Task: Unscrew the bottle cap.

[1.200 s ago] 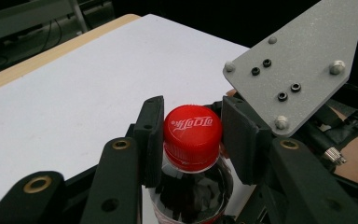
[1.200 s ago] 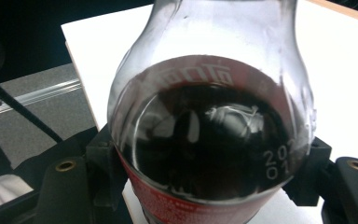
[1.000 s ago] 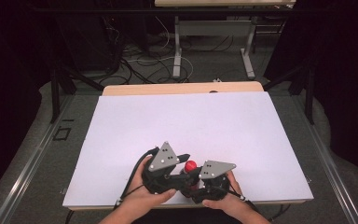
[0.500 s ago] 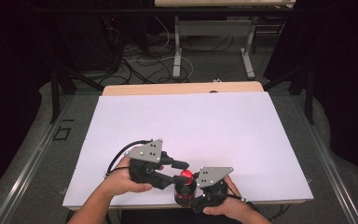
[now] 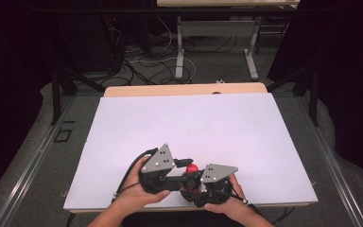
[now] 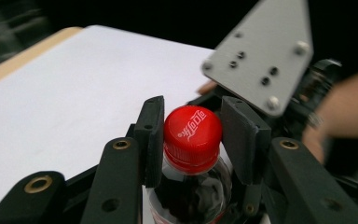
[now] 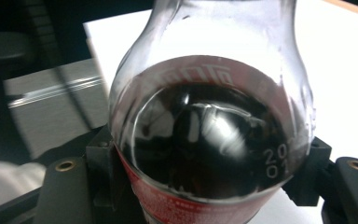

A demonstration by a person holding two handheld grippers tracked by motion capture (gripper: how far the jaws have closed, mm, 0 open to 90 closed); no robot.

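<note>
Item: cola bottle (image 7: pixel 209 140), clear plastic with dark drink, red cap (image 6: pixel 192 130) on.
Location: near the front edge of the worktop (image 5: pixel 179 123), about mid-width, between the two hands.
Right gripper (image 7: pixel 209 186): fingers (image 7: pixel 101 158) clamped on the bottle's body at the label band, one each side; the bottle's shoulder rises above them.
Left gripper (image 6: pixel 193 140): fingers (image 6: pixel 151 135) flank the cap, the one at the view's left touching or almost touching it, the other (image 6: pixel 242 137) close beside it; whether they press it, I cannot tell.
Done: bottle secured in the right gripper; left gripper brought to the cap.
Left: by my judgement, closing firmly on the cap and twisting it off; cap appears fully seated.
Note: the bottle's base is hidden behind the grippers in the high view.
</note>
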